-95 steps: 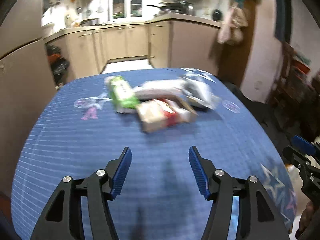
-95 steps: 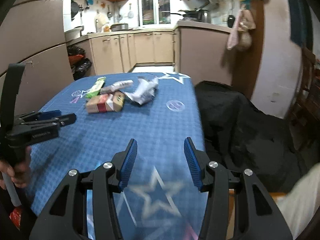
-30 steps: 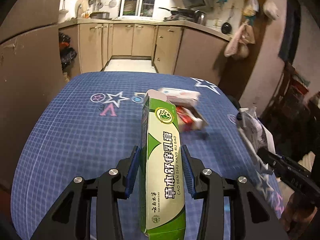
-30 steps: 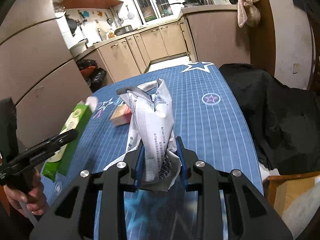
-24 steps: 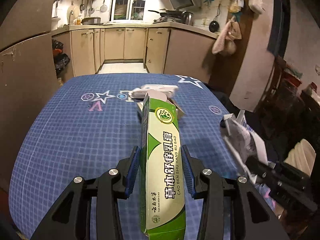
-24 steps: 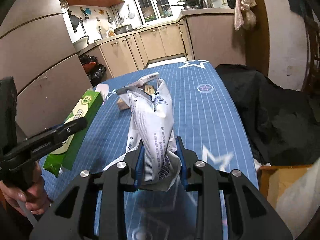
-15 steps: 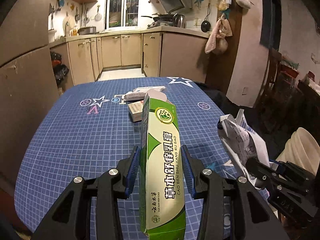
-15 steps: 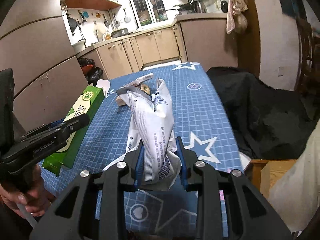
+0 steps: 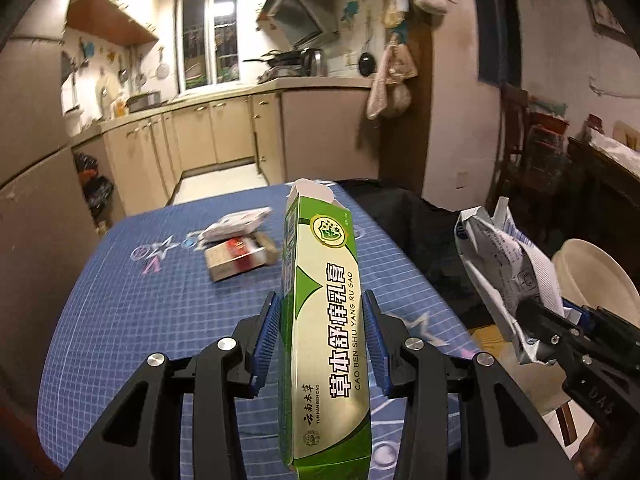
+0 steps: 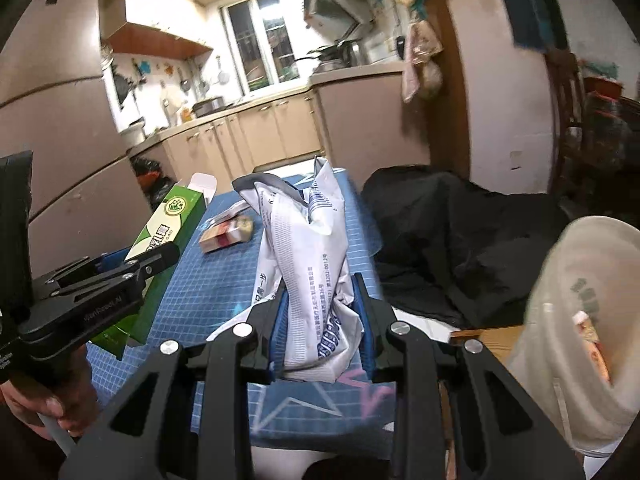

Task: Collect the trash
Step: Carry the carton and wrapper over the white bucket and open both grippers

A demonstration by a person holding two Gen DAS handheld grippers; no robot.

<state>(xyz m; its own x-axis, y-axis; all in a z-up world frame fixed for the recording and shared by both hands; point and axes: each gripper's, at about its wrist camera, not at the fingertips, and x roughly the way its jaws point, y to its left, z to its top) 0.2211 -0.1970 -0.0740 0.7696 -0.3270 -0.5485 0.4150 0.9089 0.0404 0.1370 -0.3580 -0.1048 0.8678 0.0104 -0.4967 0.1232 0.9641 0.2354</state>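
The left gripper [image 9: 320,340] pinches a long green carton [image 9: 326,344] between its blue pads, the carton's torn white flap pointing away over the table [image 9: 120,312]. The carton face carries a shield emblem and Chinese lettering on a pale gold panel. The right gripper [image 10: 320,316] is clamped on a crumpled white wrapper [image 10: 310,256] printed with blue text, held upright beside the table edge. A white-lined bin [image 10: 576,320] stands just right of it. On the blue checked cloth, a tan-and-red box [image 9: 236,260] lies touching a white packet [image 9: 236,222].
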